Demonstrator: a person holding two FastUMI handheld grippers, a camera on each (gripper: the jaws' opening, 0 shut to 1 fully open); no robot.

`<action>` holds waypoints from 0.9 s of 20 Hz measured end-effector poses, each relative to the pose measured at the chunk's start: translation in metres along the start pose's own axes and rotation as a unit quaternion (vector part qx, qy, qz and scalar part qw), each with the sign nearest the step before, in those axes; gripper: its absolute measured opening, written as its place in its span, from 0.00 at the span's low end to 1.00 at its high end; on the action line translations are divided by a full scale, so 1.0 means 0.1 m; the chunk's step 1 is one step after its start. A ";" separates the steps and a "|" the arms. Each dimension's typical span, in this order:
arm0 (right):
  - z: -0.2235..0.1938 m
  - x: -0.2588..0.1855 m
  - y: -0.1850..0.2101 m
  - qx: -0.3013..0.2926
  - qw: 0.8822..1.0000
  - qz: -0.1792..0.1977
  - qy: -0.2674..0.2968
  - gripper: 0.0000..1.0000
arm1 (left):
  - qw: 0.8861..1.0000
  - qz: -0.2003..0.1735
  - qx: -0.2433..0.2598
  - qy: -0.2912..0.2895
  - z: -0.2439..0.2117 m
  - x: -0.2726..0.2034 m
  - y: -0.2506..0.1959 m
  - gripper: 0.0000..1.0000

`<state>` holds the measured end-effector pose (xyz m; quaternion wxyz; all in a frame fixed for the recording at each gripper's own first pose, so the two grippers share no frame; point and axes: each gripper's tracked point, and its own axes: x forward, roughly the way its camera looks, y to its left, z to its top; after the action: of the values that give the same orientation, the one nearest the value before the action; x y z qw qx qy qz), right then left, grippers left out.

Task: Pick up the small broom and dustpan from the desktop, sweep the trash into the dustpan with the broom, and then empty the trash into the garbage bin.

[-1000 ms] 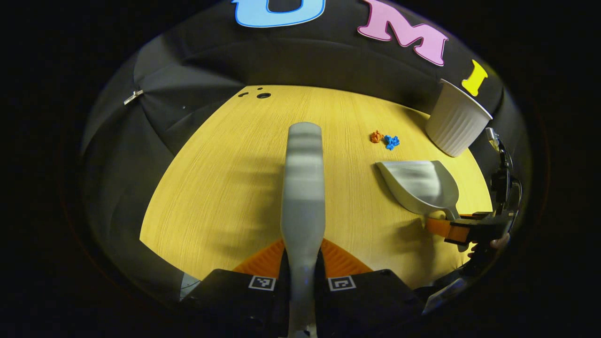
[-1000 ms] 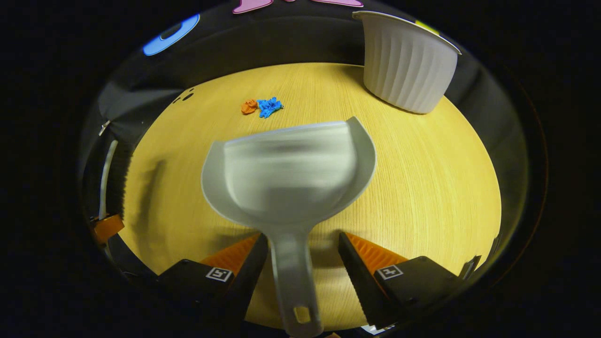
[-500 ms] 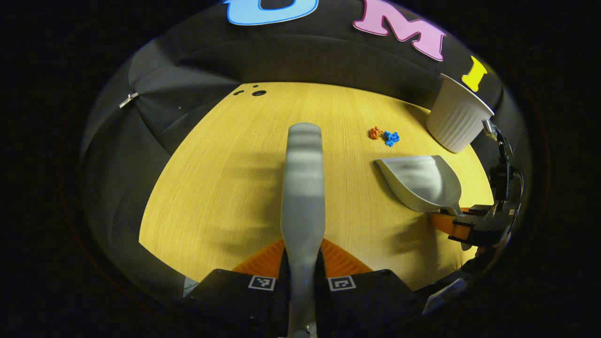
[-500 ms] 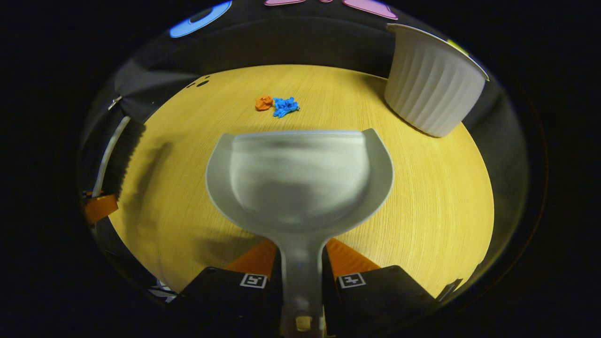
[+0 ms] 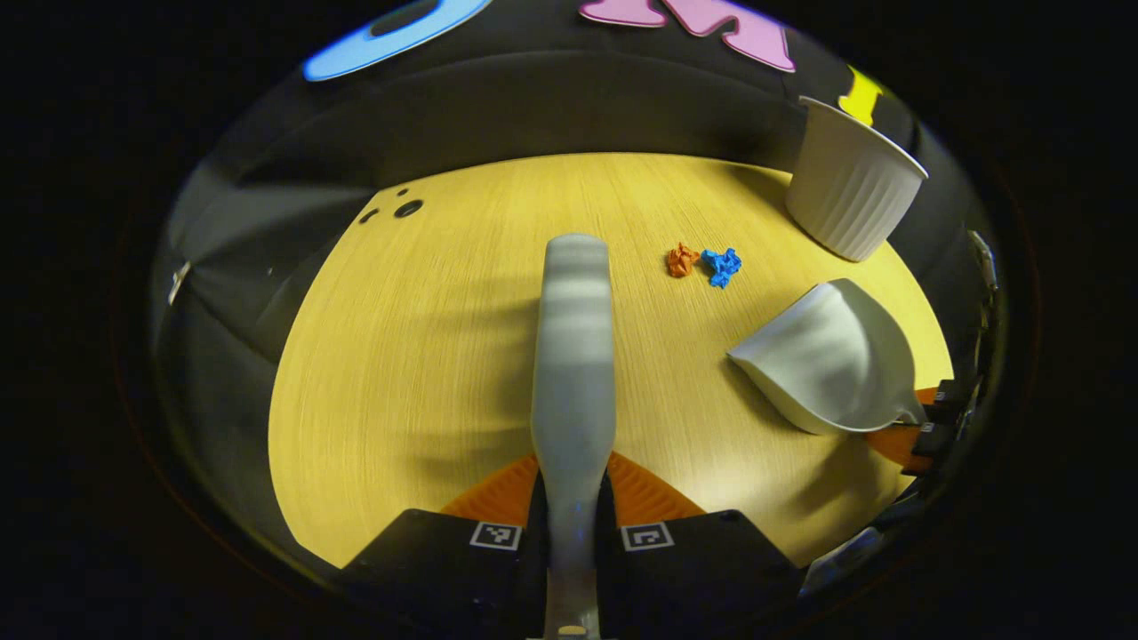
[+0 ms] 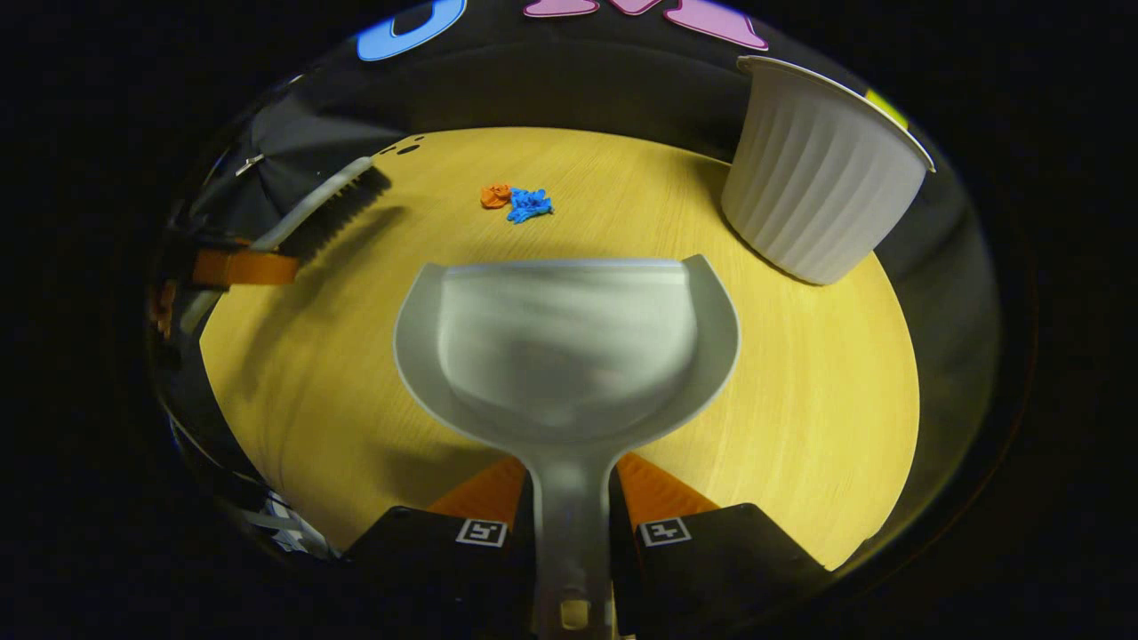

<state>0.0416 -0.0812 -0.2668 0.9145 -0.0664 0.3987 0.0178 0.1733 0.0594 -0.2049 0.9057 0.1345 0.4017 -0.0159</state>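
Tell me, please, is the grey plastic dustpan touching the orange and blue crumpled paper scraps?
Apart. In the right gripper view, bare wooden desktop separates the grey plastic dustpan front edge from the scraps.

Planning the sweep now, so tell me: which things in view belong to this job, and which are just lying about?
Belongs to the job:
- broom, held in the left gripper
- dustpan, held in the right gripper
- orange scrap and blue scrap, lying together
- white ribbed bin, upright

Just there:
- wooden desktop
- small dark holes in its far corner
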 end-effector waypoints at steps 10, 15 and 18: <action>-0.18 -0.07 -0.11 -0.038 0.998 0.040 0.013 0.39 | 0.974 -0.005 0.224 0.035 0.90 0.86 -0.15 0.25; -0.21 -0.06 -0.19 -0.053 0.997 0.057 0.018 0.39 | 0.942 -0.041 0.332 0.020 1.28 1.13 -0.36 0.29; -0.20 -0.03 -0.22 -0.058 0.996 0.064 0.021 0.39 | 0.926 -0.078 0.368 0.029 1.28 1.12 -0.52 0.27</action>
<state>0.0269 -0.1061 -0.2753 0.8977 -0.0945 0.4191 0.0978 0.3348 -0.0144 -0.2172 0.7764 0.4271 0.4029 -0.2292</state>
